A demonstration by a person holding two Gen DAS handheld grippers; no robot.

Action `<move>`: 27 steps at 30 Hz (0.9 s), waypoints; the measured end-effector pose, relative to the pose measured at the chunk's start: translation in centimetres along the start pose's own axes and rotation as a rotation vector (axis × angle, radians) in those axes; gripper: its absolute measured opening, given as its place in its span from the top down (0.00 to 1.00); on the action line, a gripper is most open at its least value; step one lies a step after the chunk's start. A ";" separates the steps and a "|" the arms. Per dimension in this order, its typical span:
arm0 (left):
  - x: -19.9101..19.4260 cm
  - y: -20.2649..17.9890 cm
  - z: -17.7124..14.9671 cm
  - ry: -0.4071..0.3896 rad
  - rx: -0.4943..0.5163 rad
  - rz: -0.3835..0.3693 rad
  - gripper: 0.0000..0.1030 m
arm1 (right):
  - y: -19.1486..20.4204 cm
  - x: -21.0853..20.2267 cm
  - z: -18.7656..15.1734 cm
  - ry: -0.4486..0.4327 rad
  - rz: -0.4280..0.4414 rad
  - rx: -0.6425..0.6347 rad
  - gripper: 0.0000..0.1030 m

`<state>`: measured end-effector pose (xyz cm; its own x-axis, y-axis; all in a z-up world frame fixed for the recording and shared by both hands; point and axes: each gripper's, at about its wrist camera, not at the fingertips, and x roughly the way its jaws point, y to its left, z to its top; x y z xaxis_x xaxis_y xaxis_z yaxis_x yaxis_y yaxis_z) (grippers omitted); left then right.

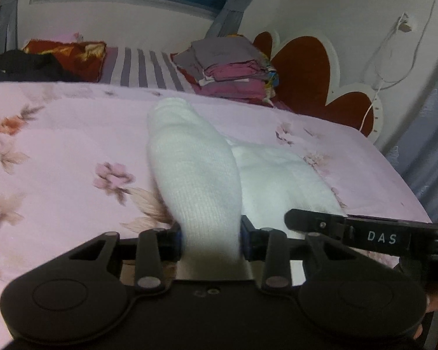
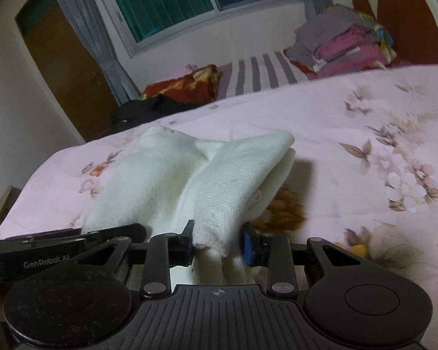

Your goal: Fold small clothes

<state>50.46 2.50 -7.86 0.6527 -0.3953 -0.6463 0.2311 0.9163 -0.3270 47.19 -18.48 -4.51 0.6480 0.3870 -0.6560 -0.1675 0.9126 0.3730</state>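
A white knit sock [image 1: 195,172] lies on the pink floral bedspread [image 1: 58,145], one end raised. My left gripper [image 1: 211,242] is shut on the near end of one fold of it. A second white fold [image 1: 280,175] lies to its right, and the right gripper's body [image 1: 365,233] reaches in beside it. In the right wrist view my right gripper [image 2: 219,245] is shut on the near end of the white sock [image 2: 230,180], which is doubled over. The left gripper's body [image 2: 43,248] shows at the left.
A stack of folded clothes [image 1: 230,64] sits at the back by the red and white headboard [image 1: 306,67]. A red pillow [image 1: 70,52] and dark clothing [image 1: 29,64] lie at the back left. A white cable [image 1: 379,81] hangs on the wall. The bed edge [image 1: 400,175] runs along the right.
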 end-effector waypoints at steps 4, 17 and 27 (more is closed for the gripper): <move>-3.0 3.3 0.0 -0.008 0.017 0.001 0.66 | 4.7 1.1 -0.2 -0.010 0.003 -0.020 0.70; -10.6 17.5 -2.3 0.008 -0.054 0.059 0.66 | 19.9 8.5 -4.3 0.036 0.084 -0.067 0.70; -8.6 23.1 -6.0 0.054 -0.174 -0.001 0.49 | 19.9 13.8 -8.2 0.139 0.045 0.001 0.69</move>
<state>45.85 26.65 -14.02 0.6117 -0.4034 -0.6805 0.1005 0.8929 -0.4390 46.65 6.09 -11.53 0.5307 0.4419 -0.7233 -0.1930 0.8939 0.4046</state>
